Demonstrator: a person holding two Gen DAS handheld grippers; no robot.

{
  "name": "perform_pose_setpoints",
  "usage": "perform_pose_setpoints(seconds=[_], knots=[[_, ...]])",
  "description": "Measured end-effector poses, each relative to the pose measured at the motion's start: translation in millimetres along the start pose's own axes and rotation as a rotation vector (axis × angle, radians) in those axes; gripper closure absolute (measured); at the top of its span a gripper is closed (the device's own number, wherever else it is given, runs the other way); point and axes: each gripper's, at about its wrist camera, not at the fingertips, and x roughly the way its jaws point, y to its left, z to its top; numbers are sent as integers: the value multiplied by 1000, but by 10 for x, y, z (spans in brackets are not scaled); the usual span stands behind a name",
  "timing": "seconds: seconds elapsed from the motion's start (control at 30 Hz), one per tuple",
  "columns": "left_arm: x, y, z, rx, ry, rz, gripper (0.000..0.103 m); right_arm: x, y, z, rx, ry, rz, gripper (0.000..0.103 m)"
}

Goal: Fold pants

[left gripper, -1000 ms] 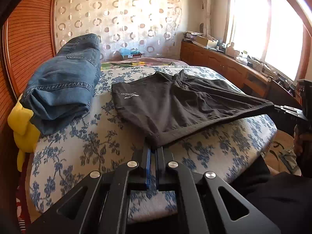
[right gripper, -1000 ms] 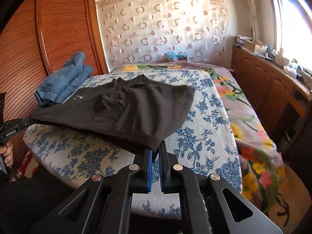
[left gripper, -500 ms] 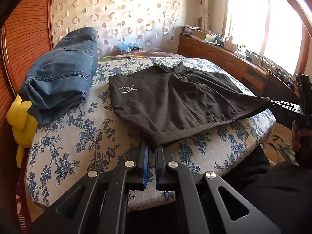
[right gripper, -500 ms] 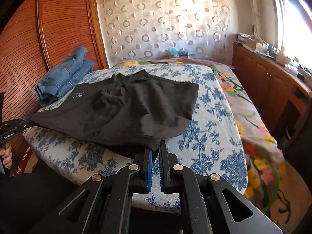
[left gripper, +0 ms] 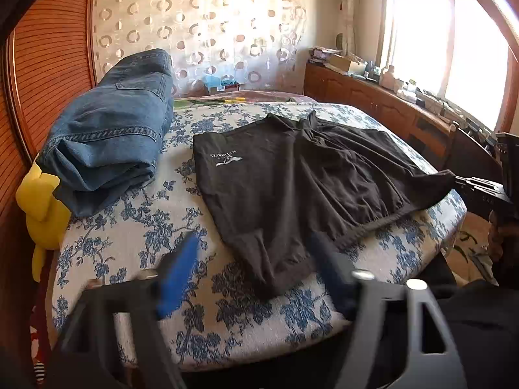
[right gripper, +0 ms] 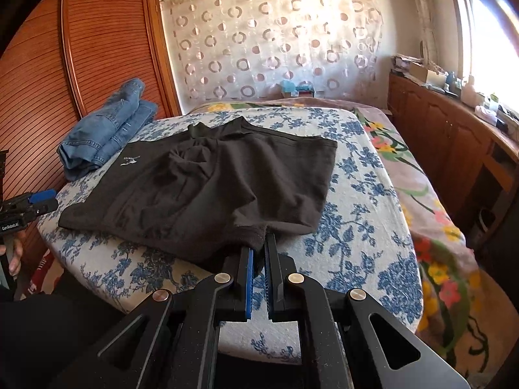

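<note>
Left hand-held gripper [left gripper: 256,262] just sprung apart, black pants [left gripper: 301,178] hem dropped, right hand-held gripper [right gripper: 259,243] still pinching hem.

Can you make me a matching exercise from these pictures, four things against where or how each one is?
1. black shorts
2. jeans
3. left gripper
4. right gripper

A. folded by the wooden wall
B. shut on a corner of cloth
C. spread flat on the floral cover
D. jaws just opened, apart, pressing nothing

Pairs: 1-C, 2-A, 3-D, 4-B
</note>
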Motion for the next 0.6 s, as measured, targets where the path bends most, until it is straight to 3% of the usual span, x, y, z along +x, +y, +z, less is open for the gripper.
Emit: perform_pose_setpoints(seconds=[0.6], knots=[[209,190,-81,-49,32,79,22,315,441,290,-97,-35,124,97]])
